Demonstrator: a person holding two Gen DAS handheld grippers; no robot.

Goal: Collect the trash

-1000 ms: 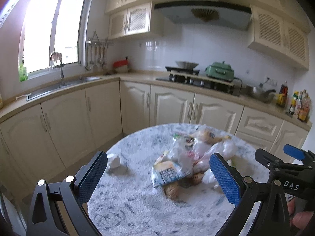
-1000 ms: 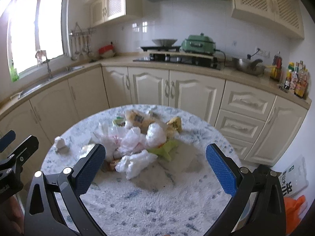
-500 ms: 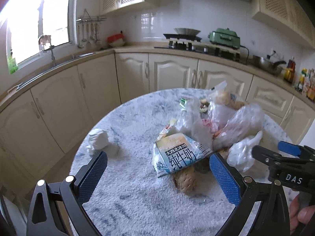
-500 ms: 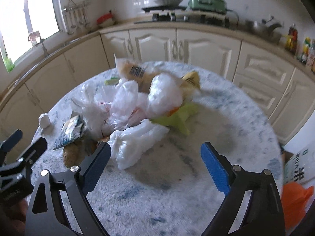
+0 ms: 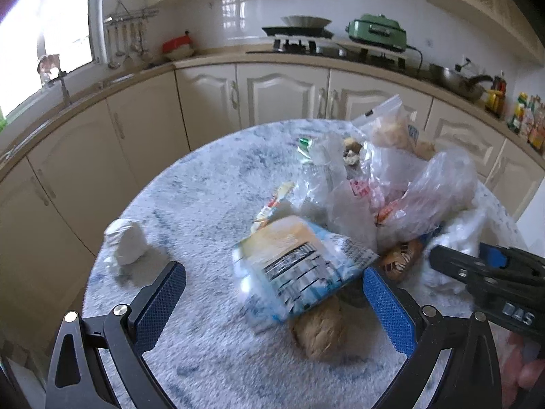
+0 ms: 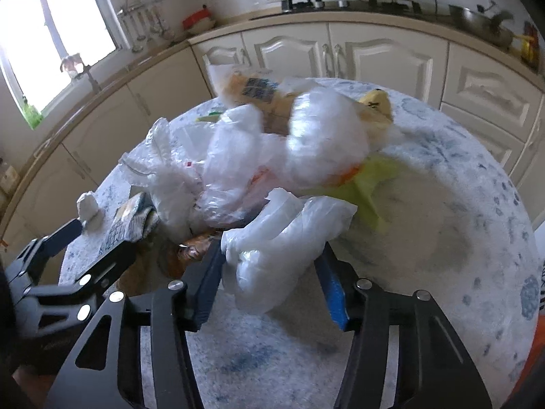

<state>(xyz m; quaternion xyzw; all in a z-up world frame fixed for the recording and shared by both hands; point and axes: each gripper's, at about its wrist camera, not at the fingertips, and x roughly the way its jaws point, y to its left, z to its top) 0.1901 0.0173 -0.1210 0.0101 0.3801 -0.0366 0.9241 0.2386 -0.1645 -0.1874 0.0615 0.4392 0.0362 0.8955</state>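
Trash heap (image 6: 272, 150) blurred, white bag (image 6: 282, 242) between closing right claw (image 6: 272, 272); left claw (image 5: 272, 293) released.

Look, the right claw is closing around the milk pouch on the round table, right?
Not the milk pouch. The right wrist view shows the right claw closing around the white plastic bag on the round table.

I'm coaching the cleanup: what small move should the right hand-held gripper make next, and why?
Probably finish closing. The right hand-held gripper is closing, with the crumpled white plastic bag between its pads on the round table, at the near edge of the trash pile; pinch it before lifting.
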